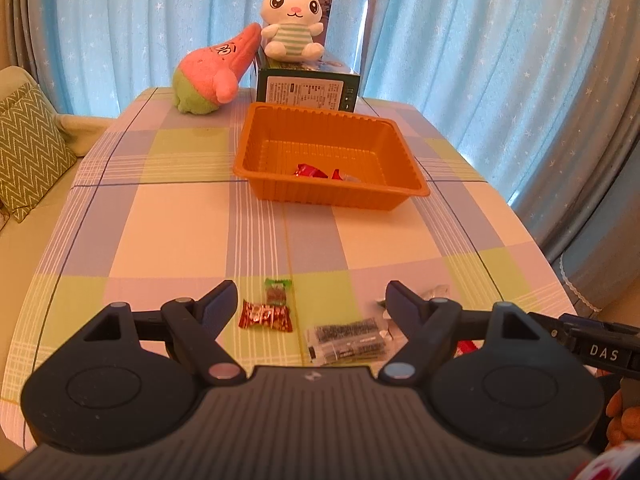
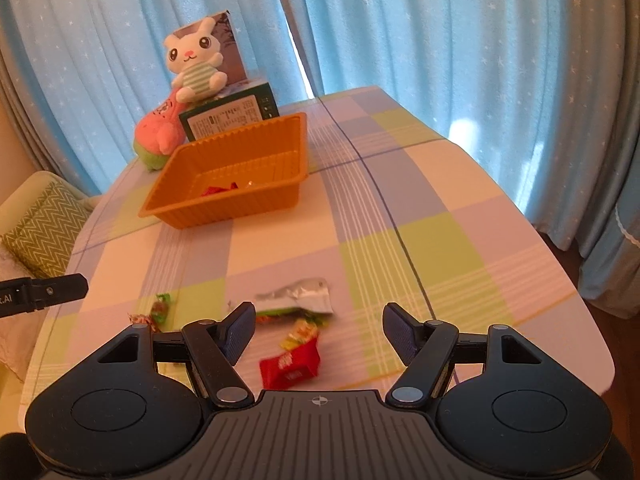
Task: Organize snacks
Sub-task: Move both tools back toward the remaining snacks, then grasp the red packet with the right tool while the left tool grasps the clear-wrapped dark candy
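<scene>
An orange tray (image 1: 280, 192) stands mid-table with red-wrapped snacks (image 1: 310, 171) inside; it also shows in the right wrist view (image 2: 224, 212). My left gripper (image 1: 310, 300) is open and empty over the near table edge, above a red candy (image 1: 265, 317), a green candy (image 1: 277, 292) and a dark snack packet (image 1: 347, 340). My right gripper (image 2: 319, 322) is open and empty above a red snack packet (image 2: 290, 366), a yellow-red wrapper (image 2: 302, 332) and a silver-green packet (image 2: 298, 296).
A pink and green plush (image 1: 212, 76) and a white rabbit plush (image 1: 292, 20) on a dark green box (image 1: 308, 90) stand at the table's far end. Blue curtains hang behind. A sofa with a green zigzag cushion (image 1: 24, 152) is to the left.
</scene>
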Tool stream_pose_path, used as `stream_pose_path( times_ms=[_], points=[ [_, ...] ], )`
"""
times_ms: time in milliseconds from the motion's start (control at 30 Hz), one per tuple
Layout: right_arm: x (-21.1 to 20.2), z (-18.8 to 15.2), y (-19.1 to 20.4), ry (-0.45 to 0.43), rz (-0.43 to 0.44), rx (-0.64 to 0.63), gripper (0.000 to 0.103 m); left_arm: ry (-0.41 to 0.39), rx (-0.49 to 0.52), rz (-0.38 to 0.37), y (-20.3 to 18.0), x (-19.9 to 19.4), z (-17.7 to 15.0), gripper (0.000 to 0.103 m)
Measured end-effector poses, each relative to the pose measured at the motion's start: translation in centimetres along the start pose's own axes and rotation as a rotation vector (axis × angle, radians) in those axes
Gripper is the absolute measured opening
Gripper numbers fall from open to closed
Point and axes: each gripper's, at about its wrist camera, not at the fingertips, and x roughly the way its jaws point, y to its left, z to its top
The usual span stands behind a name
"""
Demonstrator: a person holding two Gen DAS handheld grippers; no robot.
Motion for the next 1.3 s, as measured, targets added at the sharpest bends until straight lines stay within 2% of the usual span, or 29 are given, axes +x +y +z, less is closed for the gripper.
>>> stream_pose_path(
  times_ms=[433,1067,1200,1300],
  points=[
    [0.9,-3.1,-0.3,0.037,-0.015,0.004,0.070,0.035,-0.001,0.018,0.6,0.6,-3.0,0.079],
    [6.1,-4.6,0.1,0.096,0.034,0.014,0.070,0.077,0.029,0.011,0.9,3.8,-4.0,0.079],
    [7.7,-4.5,0.6,0.115,0.048,0.015,0.057,0.088,0.046,0.005,0.8,4.6,-4.1,0.079],
    [8.6,-4.4,1.0,0.121,0.060,0.012,0.054,0.094,0.045,0.002,0.9,5.1,-4.2,0.079]
  ],
)
